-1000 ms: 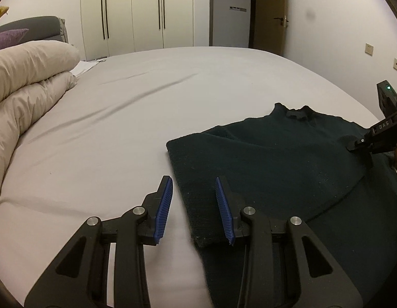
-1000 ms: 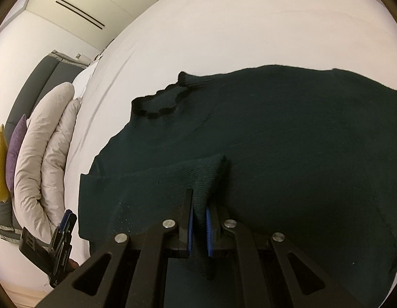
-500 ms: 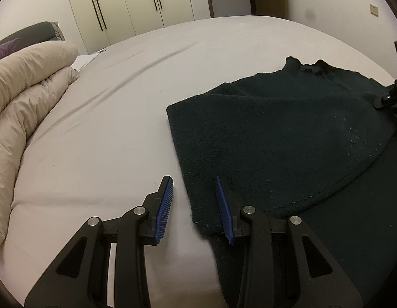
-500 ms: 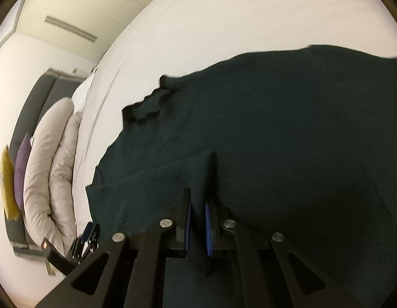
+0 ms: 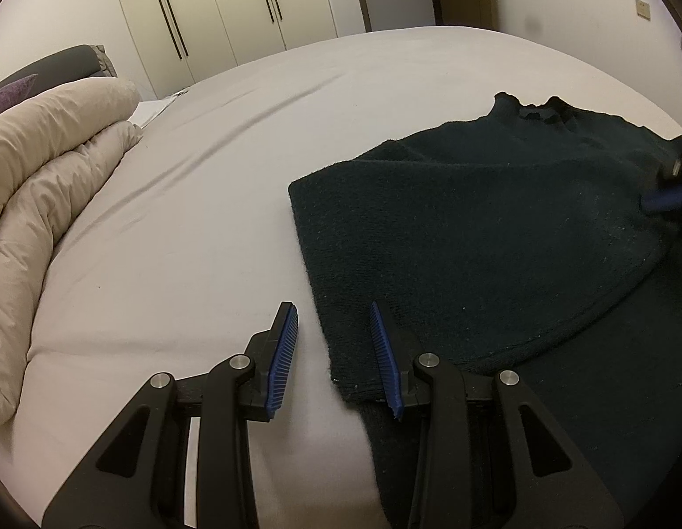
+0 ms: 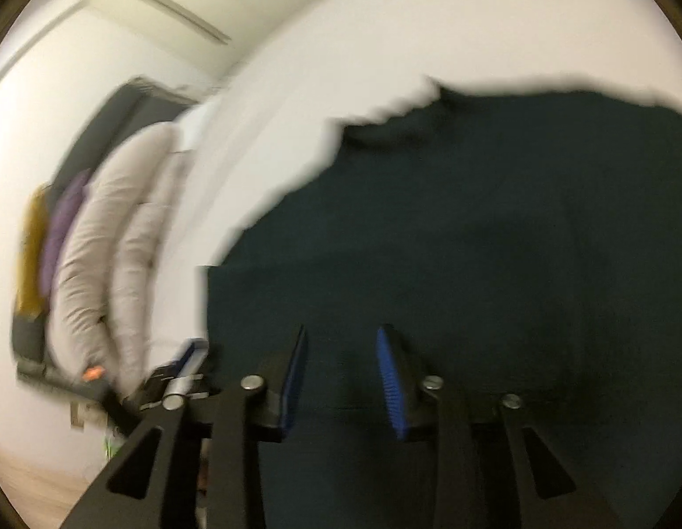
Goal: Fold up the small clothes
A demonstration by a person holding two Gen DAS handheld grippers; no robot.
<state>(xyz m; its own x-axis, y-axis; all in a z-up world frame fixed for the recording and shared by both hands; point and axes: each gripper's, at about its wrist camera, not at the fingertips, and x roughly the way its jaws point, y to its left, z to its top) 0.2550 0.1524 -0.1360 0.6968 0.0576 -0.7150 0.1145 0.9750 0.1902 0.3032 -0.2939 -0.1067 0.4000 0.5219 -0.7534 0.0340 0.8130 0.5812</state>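
Note:
A dark green knit sweater point(image 5: 495, 229) lies on the white bed sheet point(image 5: 186, 242), its side folded over the body and the collar at the far end. My left gripper point(image 5: 334, 352) is open, with the folded corner's edge lying between its fingers. My right gripper point(image 6: 343, 379) is open and empty just above the sweater point(image 6: 473, 242); that view is motion-blurred. In the left wrist view, the right gripper's blue pad shows blurred at the far right point(image 5: 665, 198).
A rolled beige duvet point(image 5: 41, 203) lies along the bed's left side, with a grey headboard and a purple pillow point(image 5: 5, 94) behind it. White wardrobes point(image 5: 235, 4) and a door stand beyond the bed.
My right gripper has opened and let go of the sweater fold, which now lies flat. The left gripper stayed open and moved slightly forward over the corner.

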